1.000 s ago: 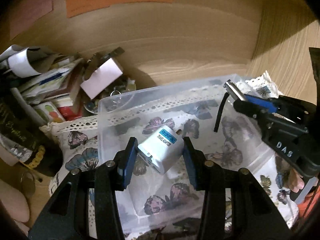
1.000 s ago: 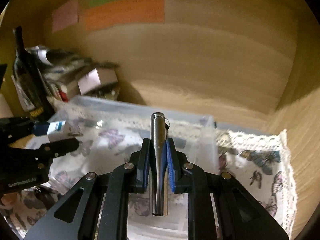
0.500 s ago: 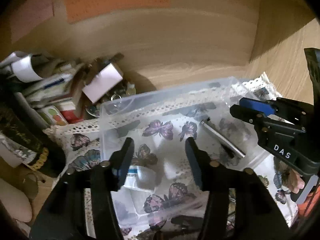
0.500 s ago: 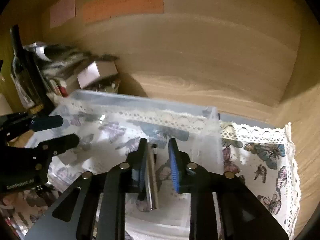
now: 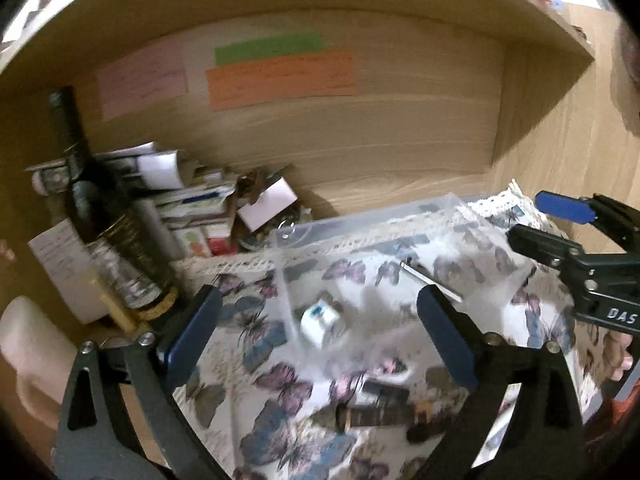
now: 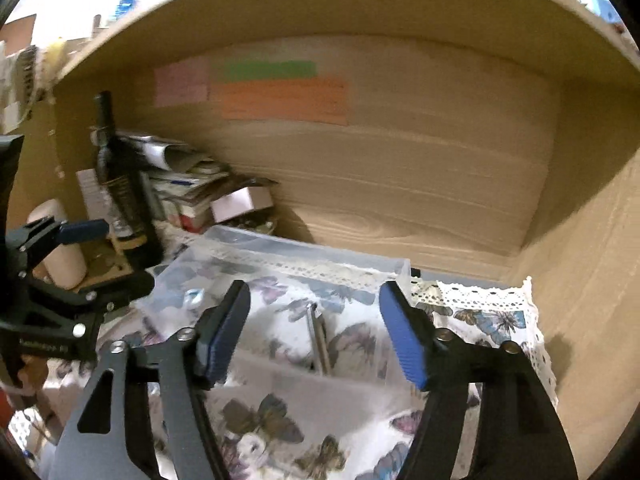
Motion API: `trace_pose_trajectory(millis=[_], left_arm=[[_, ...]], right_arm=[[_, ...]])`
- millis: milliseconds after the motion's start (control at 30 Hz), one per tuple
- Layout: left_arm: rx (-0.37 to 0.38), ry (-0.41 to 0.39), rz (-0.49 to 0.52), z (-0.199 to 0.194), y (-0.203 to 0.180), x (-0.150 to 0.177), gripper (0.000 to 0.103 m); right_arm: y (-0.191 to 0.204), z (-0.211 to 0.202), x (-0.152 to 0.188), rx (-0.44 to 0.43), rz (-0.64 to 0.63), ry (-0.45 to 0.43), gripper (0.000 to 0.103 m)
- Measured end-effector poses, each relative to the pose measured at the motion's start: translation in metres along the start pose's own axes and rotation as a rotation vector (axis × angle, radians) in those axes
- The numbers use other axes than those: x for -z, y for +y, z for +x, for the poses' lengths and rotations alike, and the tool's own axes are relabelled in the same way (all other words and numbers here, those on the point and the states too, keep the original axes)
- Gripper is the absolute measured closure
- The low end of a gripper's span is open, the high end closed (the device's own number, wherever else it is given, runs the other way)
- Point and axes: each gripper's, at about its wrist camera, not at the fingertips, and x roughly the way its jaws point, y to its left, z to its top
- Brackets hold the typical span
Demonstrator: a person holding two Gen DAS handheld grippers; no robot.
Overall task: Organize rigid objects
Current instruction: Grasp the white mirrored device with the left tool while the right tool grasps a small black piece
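Bin [image 5: 360, 220] holds adapter [image 5: 320, 322] and metal rod [image 6: 318, 336]; both hand-held grippers, left [image 5: 320, 332] and right [image 6: 314, 330], gape wide, empty.

Wooden shelf [image 6: 420, 216] — butterfly cloth [image 6: 492, 320], bottle [image 5: 120, 236]

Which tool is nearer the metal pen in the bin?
Right. The right tool hangs open just above the metal pen; the left tool is over the white adapter.
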Motion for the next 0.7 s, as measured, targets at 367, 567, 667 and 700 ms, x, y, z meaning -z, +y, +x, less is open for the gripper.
trace_pose_trajectory(millis=[367, 567, 667, 700], left_arm=[[0.004, 0.102, -0.013, -0.028, 0.005, 0.07, 0.003], [0.065, 0.14, -0.014, -0.028, -0.02, 0.095, 0.003], [0.115, 0.154, 0.008, -0.026, -0.041, 0.102, 0.003], [0.13, 0.16, 0.005, -0.024, -0.047, 0.103, 0.003]], right_arm=[[0.027, -0.016, 0.062, -0.049, -0.013, 0.098, 0.037], [0.023, -0.024, 0.087, -0.052, 0.027, 0.135, 0.037], [0.014, -0.03, 0.095, -0.023, 0.051, 0.14, 0.037], [0.011, -0.032, 0.098, -0.009, 0.057, 0.14, 0.037]])
